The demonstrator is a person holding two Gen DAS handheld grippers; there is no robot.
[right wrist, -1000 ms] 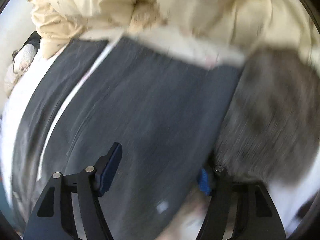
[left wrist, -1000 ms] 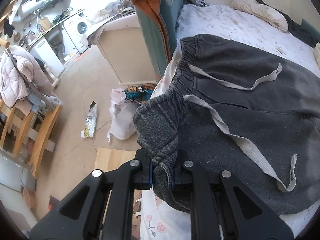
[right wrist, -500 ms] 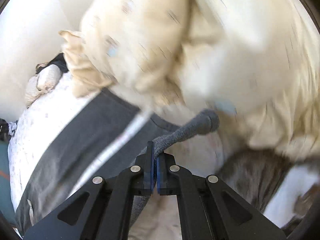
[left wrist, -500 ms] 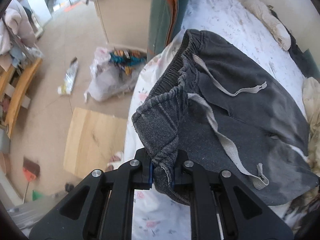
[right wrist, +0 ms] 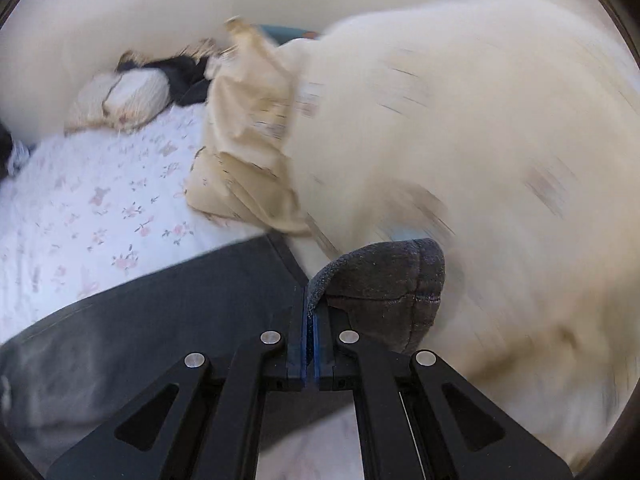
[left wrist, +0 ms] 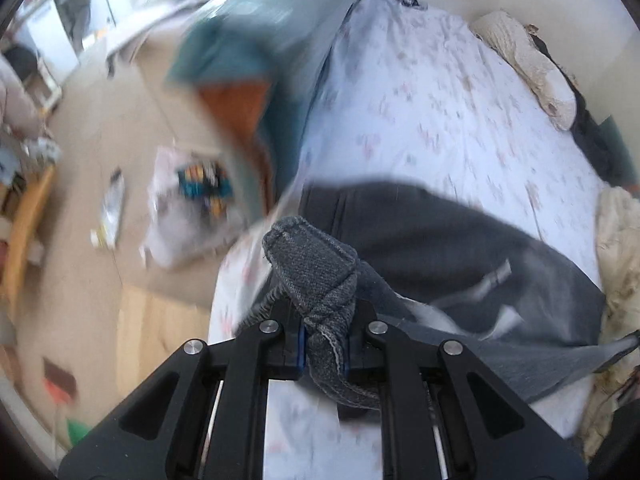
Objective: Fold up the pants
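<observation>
A: What does the left gripper (left wrist: 324, 346) hold?

B: Its jaws are pressed together on a thick fold of the dark grey pants (left wrist: 460, 248), with only the cloth between the blue pads. The bunched hem stands up from the jaws toward 12 o'clock. The rest of the pants spreads from the gripper toward 3 o'clock, over the bed (left wrist: 420, 112) with the white flowered sheet. A pale drawstring (left wrist: 492, 280) lies on the cloth, blurred.

A: And what is around it?

B: At 9 o'clock I see the floor (left wrist: 80, 168) with a plastic bag (left wrist: 188, 204) on it. At 11 o'clock there is a teal and orange cover (left wrist: 256, 72), much blurred. At 2 o'clock a cream pillow (left wrist: 528, 64) lies near the wall.

A: Now the right gripper (right wrist: 310, 320)?

B: It is also closed, nearly fully, and it pinches a thin edge of the pants. A rounded grey fold rises from the jaws toward 1 o'clock. The flat part of the pants lies from the gripper toward 9 o'clock on the bed. From 12 to 4 o'clock there is a big cream blanket (right wrist: 480, 140), blurred.
</observation>
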